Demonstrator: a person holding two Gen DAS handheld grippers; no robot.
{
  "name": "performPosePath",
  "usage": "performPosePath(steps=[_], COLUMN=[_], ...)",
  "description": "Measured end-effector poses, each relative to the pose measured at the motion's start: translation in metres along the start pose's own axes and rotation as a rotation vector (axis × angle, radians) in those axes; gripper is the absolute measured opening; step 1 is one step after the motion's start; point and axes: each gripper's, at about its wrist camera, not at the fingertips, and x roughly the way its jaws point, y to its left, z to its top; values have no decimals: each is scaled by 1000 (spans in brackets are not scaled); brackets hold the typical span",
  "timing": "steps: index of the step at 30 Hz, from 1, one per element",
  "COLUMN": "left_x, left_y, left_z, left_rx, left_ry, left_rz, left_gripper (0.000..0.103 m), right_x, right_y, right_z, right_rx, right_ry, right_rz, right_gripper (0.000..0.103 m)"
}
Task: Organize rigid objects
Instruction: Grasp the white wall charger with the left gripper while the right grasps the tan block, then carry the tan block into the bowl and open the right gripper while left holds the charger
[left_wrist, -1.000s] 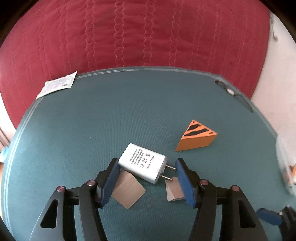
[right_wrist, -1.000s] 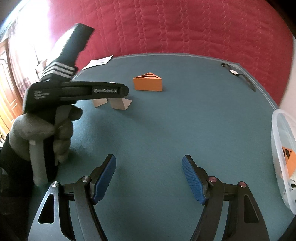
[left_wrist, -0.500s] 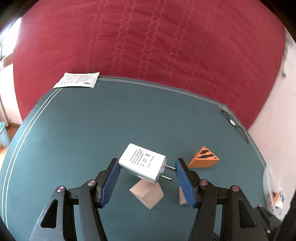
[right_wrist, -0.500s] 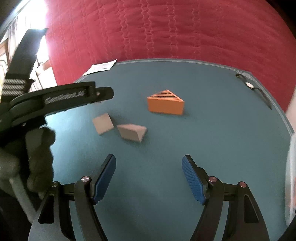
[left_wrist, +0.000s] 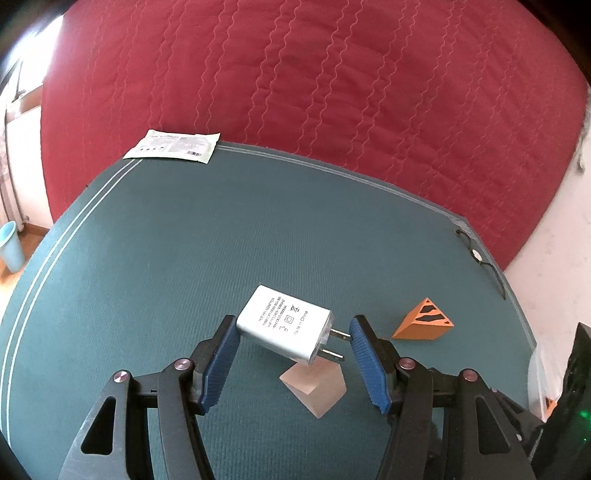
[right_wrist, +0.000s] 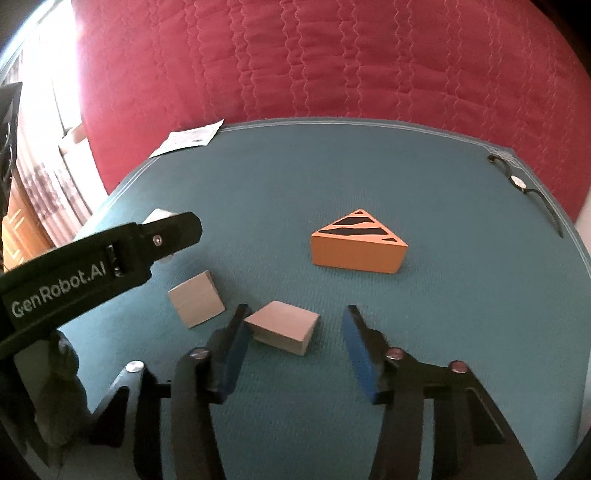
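White plastic charger clamped between the blue-padded fingers of the left gripper, lifted clear of the teal surface, printed label up, two metal prongs pointing at the right-hand pad. Directly beneath it, a pale wooden block resting on the surface; off to the right, well apart, an orange wedge with black stripes. Near the far left corner, a white printed packet, partly overhanging onto the red quilted cover behind. Along the right edge, a thin dark strap with a small round piece. At far left, beyond the surface, a light blue bin. From the right wrist view: right gripper low over the surface, fingers spread wide and holding nothing, one pale wedge-shaped block lying between them, close to or touching the left pad, cannot tell which. Just left of that, a second pale square block, tilted. Further back, the orange striped wedge, flat on the surface. At left, the black body of the left gripper crossing the view, marked GenRobot.AI, with a sliver of the white charger showing behind its tip. Packet and strap at the far corners.
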Motion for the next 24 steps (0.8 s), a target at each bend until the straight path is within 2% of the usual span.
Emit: performPosePath(steps=[6,24], left_x=[-2,-2], left_y=[-2,-27], left_z=[-2,-12], left_rx=[2,53], left_ry=[-3,7], left_rz=[-4,-38], left_gripper=[64,64], right_x=[-9,-53], right_y=[-6,-40], right_z=[-9,-50], right_rx=[-9,54], right_ry=[0,9], right_rz=[-4,-23], right_gripper=[32,32])
